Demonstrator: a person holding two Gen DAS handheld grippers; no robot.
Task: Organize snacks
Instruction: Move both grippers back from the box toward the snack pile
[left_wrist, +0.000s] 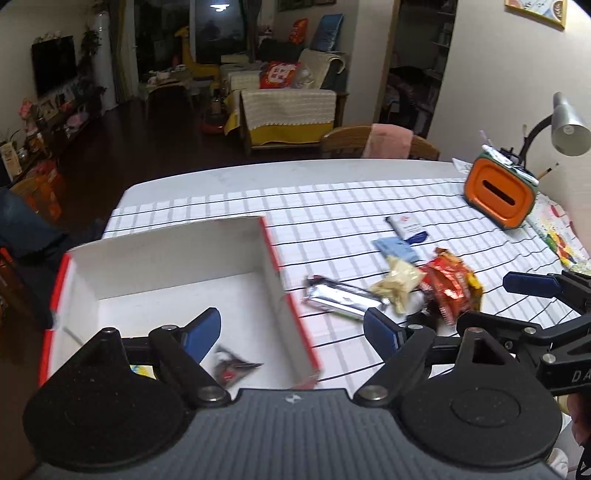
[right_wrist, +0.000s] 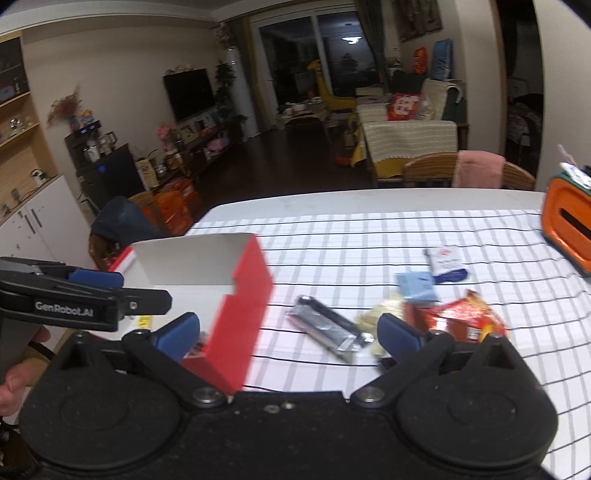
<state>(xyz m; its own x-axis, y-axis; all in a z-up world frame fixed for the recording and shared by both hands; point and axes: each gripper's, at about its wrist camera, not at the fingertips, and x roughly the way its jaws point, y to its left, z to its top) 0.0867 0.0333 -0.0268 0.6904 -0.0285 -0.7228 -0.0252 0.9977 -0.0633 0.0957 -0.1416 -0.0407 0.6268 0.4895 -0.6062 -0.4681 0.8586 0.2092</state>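
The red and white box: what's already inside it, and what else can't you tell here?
- Box contents: left wrist view shows one dark blurred packet; the left gripper covers the near floor.
- Right wrist view: the box's red wall hides its inside.
- Wrapper print: too blurred to read.

"GenRobot.AI" on the left tool (right_wrist: 96, 291), "DA" on the right tool (left_wrist: 517, 295)

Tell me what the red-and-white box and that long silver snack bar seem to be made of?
The box looks like thin cardboard: matte white inside, red outside, with sharply folded corners and a notched cut edge. The silver snack bar seems wrapped in metallised foil or plastic film; it is glossy, catches the light in streaks and is crimped at the end. Which film, the look leaves open.
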